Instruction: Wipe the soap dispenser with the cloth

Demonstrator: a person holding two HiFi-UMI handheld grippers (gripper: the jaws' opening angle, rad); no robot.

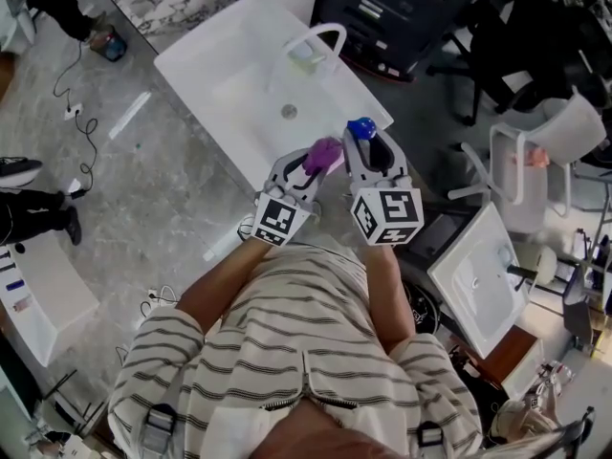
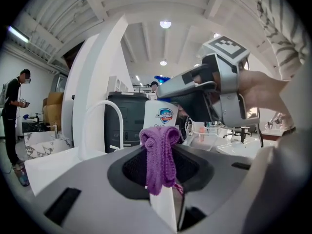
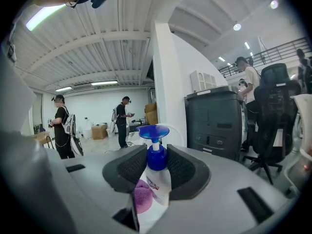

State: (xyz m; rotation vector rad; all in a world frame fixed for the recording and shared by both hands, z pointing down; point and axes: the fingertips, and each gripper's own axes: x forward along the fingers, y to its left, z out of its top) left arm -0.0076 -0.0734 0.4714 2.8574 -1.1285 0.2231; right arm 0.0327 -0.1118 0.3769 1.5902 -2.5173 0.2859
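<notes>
Over the front edge of a white sink, my right gripper (image 1: 369, 147) is shut on the soap dispenser (image 1: 360, 130), a white bottle with a blue pump. The right gripper view shows the bottle (image 3: 157, 179) upright between the pads, its pump head (image 3: 153, 131) above them. My left gripper (image 1: 312, 166) is shut on a purple knitted cloth (image 1: 323, 152). The cloth (image 3: 142, 199) rests against the bottle's left side. From the left gripper view, the cloth (image 2: 160, 156) hangs folded between the jaws, with the bottle's label (image 2: 165, 115) just behind it and the right gripper (image 2: 217, 94) to its right.
The white sink (image 1: 215, 70) has an arched faucet (image 1: 332, 32) and a drain (image 1: 289, 111). A second white basin (image 1: 481, 277) lies at the right. A black cabinet (image 1: 402, 8) and chairs (image 1: 535, 151) stand behind. People (image 3: 62, 126) stand far off.
</notes>
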